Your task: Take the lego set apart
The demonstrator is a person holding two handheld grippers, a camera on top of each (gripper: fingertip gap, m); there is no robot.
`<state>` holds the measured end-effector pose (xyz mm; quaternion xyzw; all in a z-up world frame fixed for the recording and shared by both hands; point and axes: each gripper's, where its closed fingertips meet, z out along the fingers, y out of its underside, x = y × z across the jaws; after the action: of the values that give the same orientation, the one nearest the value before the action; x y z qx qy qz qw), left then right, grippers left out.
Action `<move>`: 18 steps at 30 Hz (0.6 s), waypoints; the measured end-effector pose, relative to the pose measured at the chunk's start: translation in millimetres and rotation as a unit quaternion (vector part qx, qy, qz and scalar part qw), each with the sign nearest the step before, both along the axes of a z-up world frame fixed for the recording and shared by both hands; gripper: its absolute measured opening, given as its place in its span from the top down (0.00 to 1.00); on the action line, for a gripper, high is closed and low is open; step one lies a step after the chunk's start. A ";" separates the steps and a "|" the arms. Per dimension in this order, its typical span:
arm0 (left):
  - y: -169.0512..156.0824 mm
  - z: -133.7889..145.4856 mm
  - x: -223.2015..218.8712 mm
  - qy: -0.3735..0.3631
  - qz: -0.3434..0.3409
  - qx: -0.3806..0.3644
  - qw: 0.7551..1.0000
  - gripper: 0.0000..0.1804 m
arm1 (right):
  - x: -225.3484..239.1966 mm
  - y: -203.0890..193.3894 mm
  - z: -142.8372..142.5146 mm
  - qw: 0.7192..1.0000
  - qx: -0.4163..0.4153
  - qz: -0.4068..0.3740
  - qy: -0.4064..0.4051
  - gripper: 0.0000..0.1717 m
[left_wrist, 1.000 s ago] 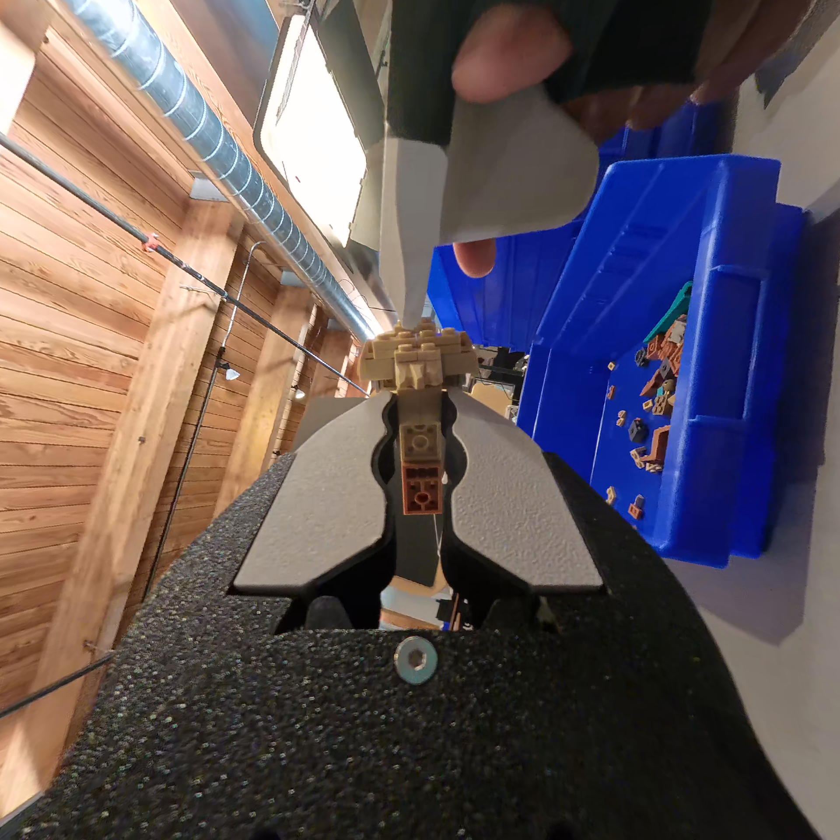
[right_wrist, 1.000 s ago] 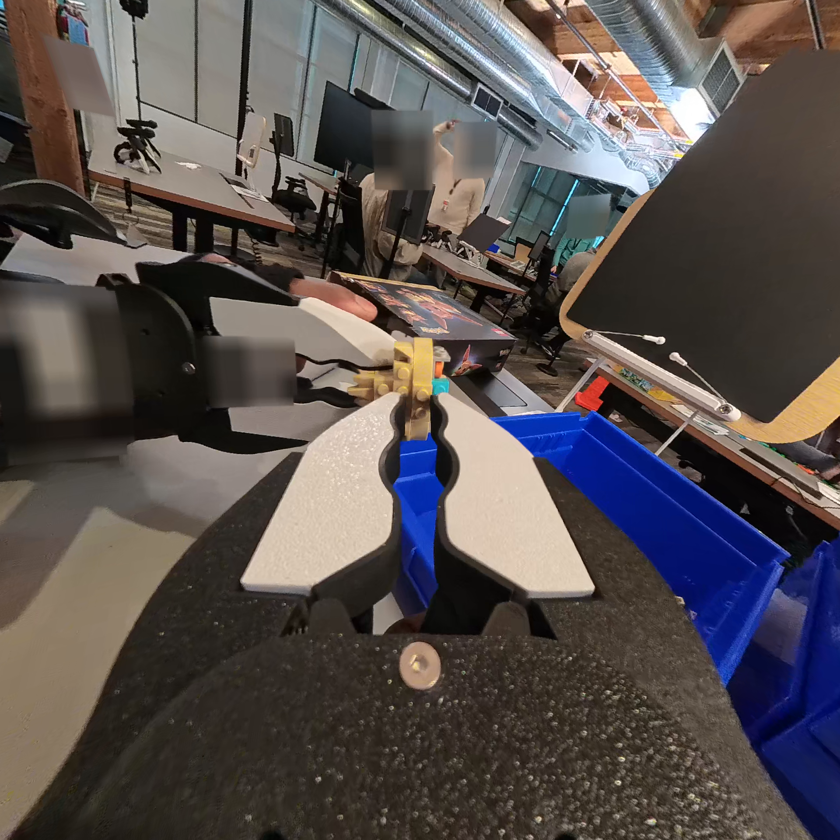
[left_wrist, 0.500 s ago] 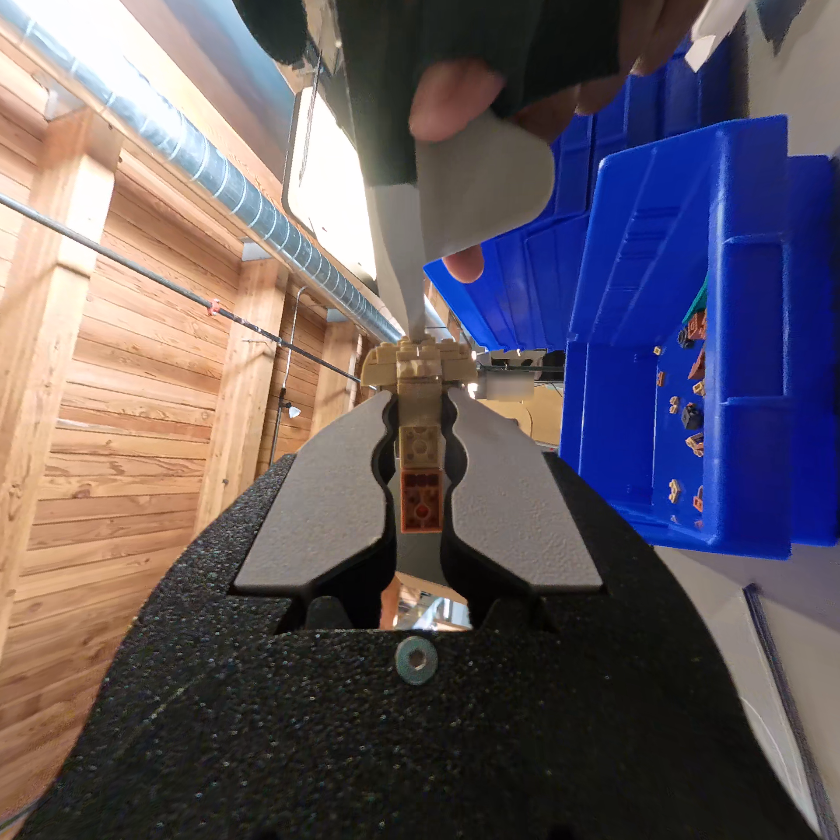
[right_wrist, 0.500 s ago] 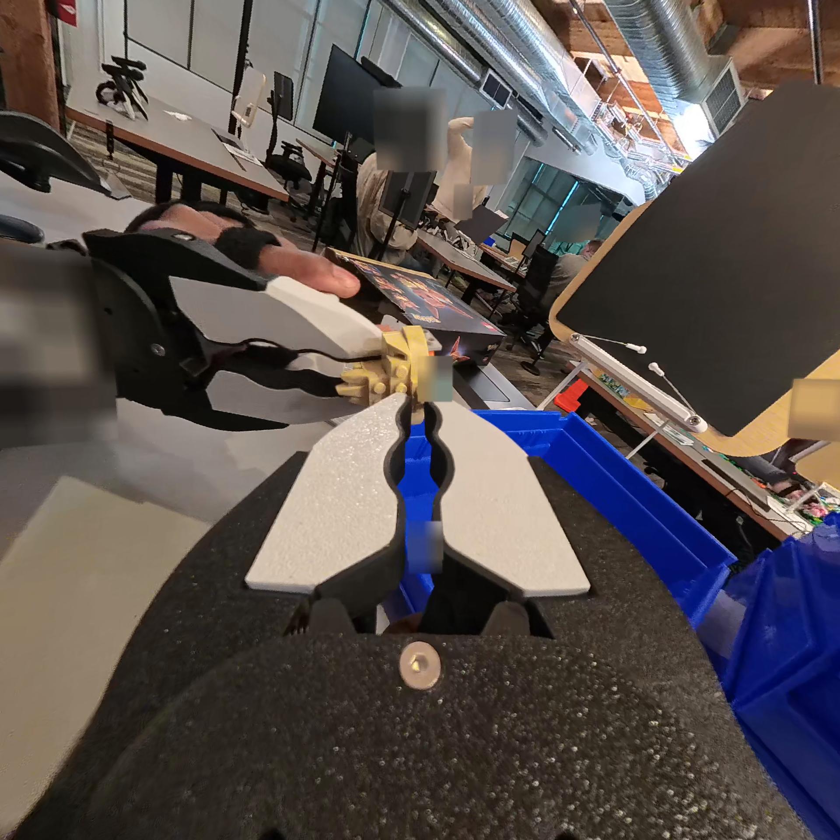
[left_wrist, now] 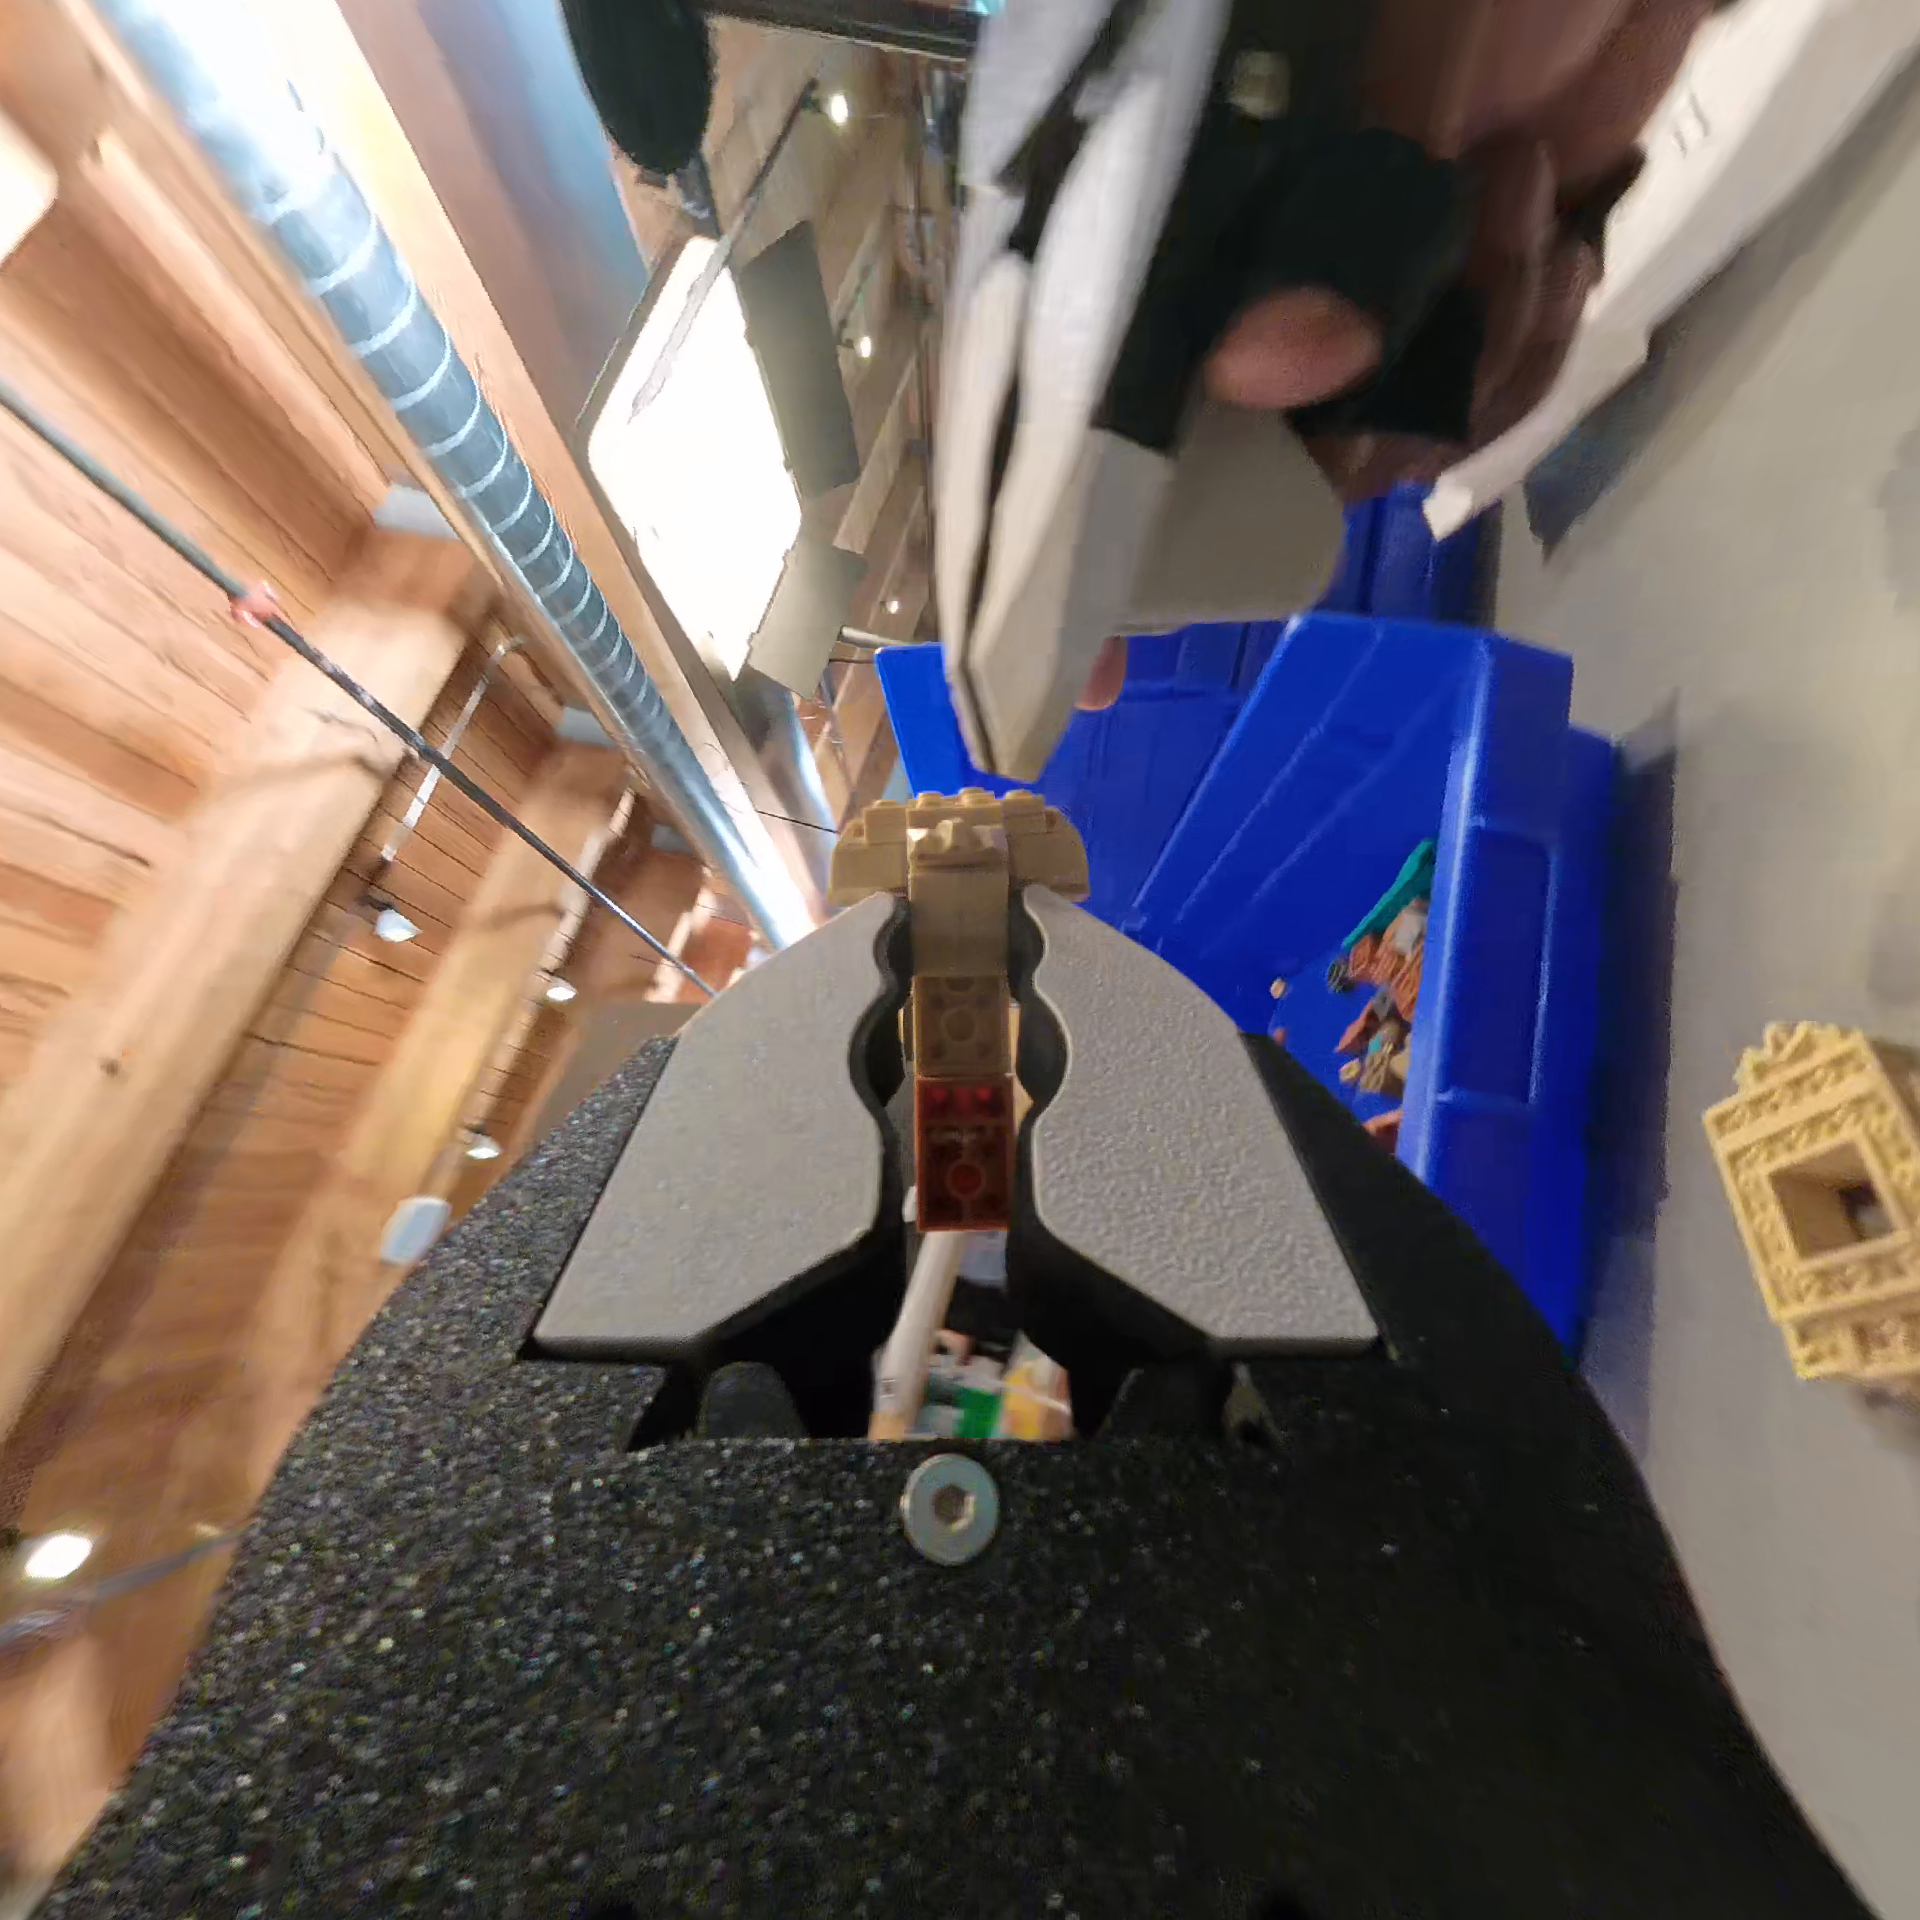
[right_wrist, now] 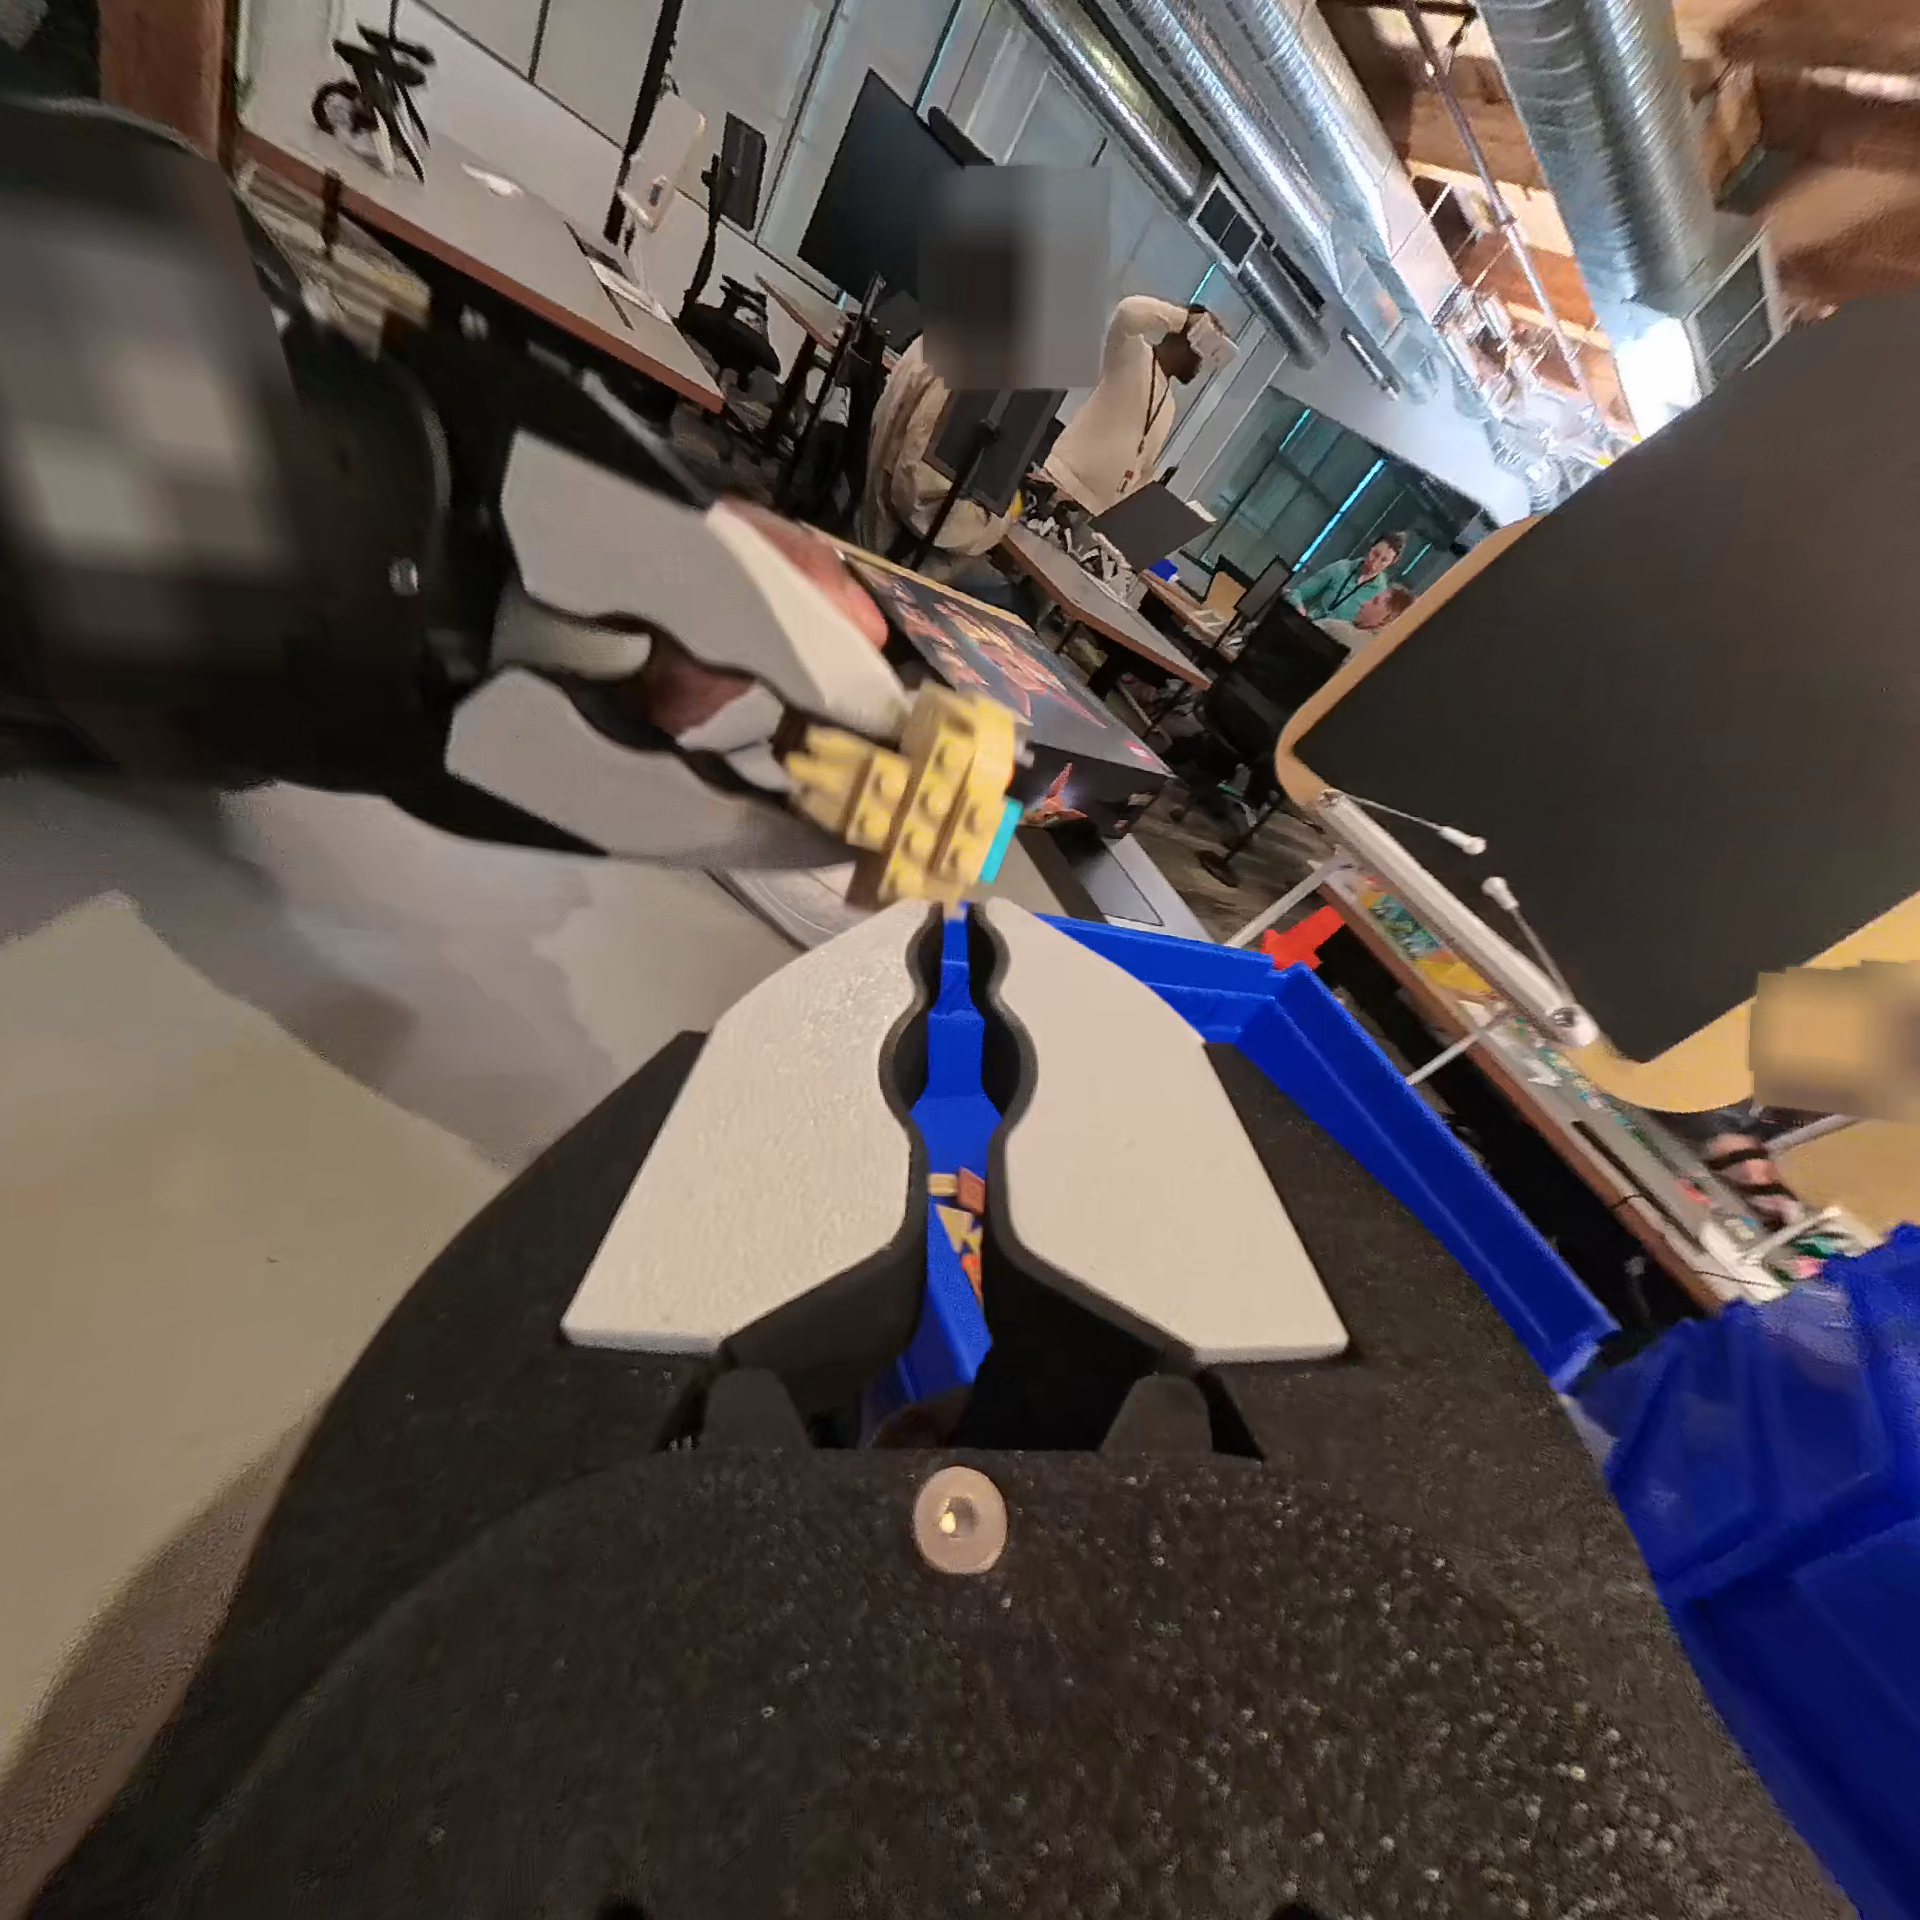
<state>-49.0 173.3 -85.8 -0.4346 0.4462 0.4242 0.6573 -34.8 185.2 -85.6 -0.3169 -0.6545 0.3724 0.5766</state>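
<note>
My left gripper (left_wrist: 961, 904) is shut on a tan brick assembly (left_wrist: 961, 862). The assembly's narrow stem runs back between the pads and ends in a red-brown brick (left_wrist: 964, 1164). Its wide studded head sticks out past the tips. In the right wrist view the same assembly (right_wrist: 925, 810) shows a teal piece (right_wrist: 995, 857) on its far face, held by the left gripper (right_wrist: 831, 758). My right gripper (right_wrist: 961, 914) sits just below the assembly with its tips drawn together; only blue bin shows through the slit. It hangs blurred above the assembly in the left wrist view (left_wrist: 1003, 717).
A blue bin (left_wrist: 1507, 935) holds loose brown and teal pieces (left_wrist: 1382, 987). A tan square-framed brick model (left_wrist: 1829, 1205) stands on the grey table. In the right wrist view a blue bin (right_wrist: 1351, 1049) lies under my fingers, with a printed box (right_wrist: 1039, 707) and a black panel (right_wrist: 1610, 675) beyond. Left and right tips are no more than a few centimetres apart.
My right gripper's tips stood around the edge of the tan assembly's head, then closed and came off it; they now sit apart from it. The left gripper kept its hold and swung.
</note>
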 end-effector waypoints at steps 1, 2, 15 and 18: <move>-1.7 4.5 -2.5 -0.027 -0.009 -0.002 1.000 0.91 | 0.3 1.2 -1.2 1.000 0.016 -0.006 -0.001 0.96; -3.1 7.1 -4.8 -0.053 -0.019 -0.011 0.998 0.91 | 0.4 2.9 -2.7 0.999 0.034 -0.013 -0.003 0.94; -26.2 -15.8 8.6 -0.323 -0.259 -0.325 0.850 0.91 | 17.5 -18.0 -17.1 0.984 0.175 0.038 -0.021 0.87; -24.3 -24.1 5.0 -0.336 -0.243 -0.362 0.835 0.91 | 13.5 -2.3 -20.9 0.950 0.309 -0.038 -0.012 0.86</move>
<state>-44.0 149.0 -109.9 -0.6349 0.4106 -0.1127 0.6447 -21.3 183.0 -106.6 -0.1523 -0.7317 0.1261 0.6523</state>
